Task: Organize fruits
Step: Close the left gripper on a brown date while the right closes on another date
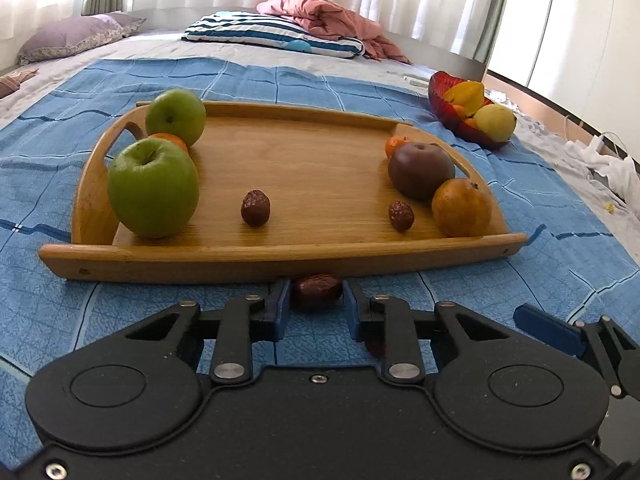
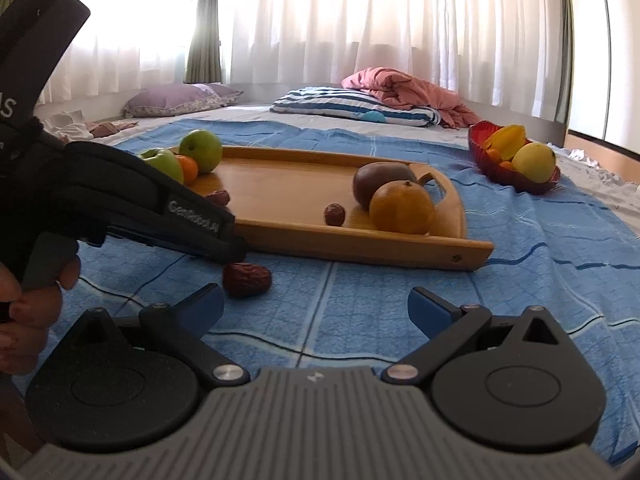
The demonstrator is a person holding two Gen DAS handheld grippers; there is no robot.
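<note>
A wooden tray (image 1: 280, 256) lies on the blue bedspread. On it are two green apples (image 1: 154, 188), a small orange behind them, two red dates (image 1: 255, 208), a brown round fruit (image 1: 420, 170) and an orange (image 1: 461, 208). My left gripper (image 1: 316, 300) is shut on a red date (image 1: 316, 290) just in front of the tray's near rim; it shows in the right wrist view (image 2: 246, 278) resting on the cloth. My right gripper (image 2: 316, 308) is open and empty, low over the bedspread right of the left one.
A red bowl (image 1: 444, 108) with a star fruit, a yellow fruit and small oranges sits at the far right (image 2: 480, 148). Pillows and a pink quilt (image 1: 328, 16) lie at the bed's far end. White cloth and cables lie off the right edge.
</note>
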